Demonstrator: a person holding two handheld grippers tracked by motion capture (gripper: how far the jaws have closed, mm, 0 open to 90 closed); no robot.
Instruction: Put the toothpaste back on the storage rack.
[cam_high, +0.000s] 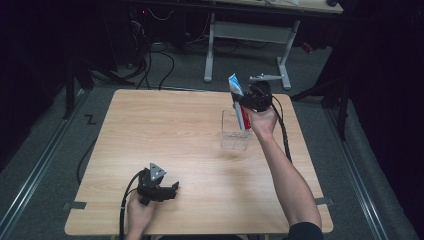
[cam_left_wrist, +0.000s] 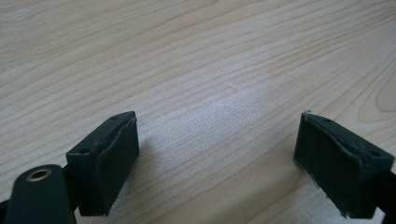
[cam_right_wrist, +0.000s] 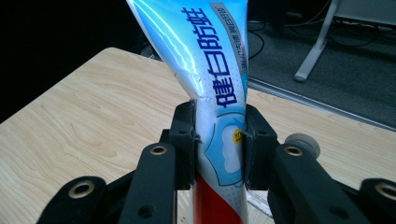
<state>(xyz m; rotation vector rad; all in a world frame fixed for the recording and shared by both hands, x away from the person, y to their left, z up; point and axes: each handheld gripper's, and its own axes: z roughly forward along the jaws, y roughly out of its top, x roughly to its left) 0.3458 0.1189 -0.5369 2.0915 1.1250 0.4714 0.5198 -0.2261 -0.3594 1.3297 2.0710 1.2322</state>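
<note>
A blue, white and red toothpaste tube (cam_high: 238, 100) stands nearly upright over a clear plastic cup (cam_high: 234, 132) at the table's right middle. Its red lower end reaches down into the cup. My right gripper (cam_high: 246, 101) is shut on the tube's middle; in the right gripper view the tube (cam_right_wrist: 210, 84) is squeezed between the two pads (cam_right_wrist: 186, 135). My left gripper (cam_high: 175, 189) rests low near the table's front left, held by a hand. Its jaws stand wide apart in the left gripper view (cam_left_wrist: 217, 158), with bare wood between them.
The wooden table (cam_high: 165, 135) has open surface across its left and middle. Beyond its far edge the floor holds cables (cam_high: 150, 60) and a white desk frame (cam_high: 245, 50). Dark curtains surround the area.
</note>
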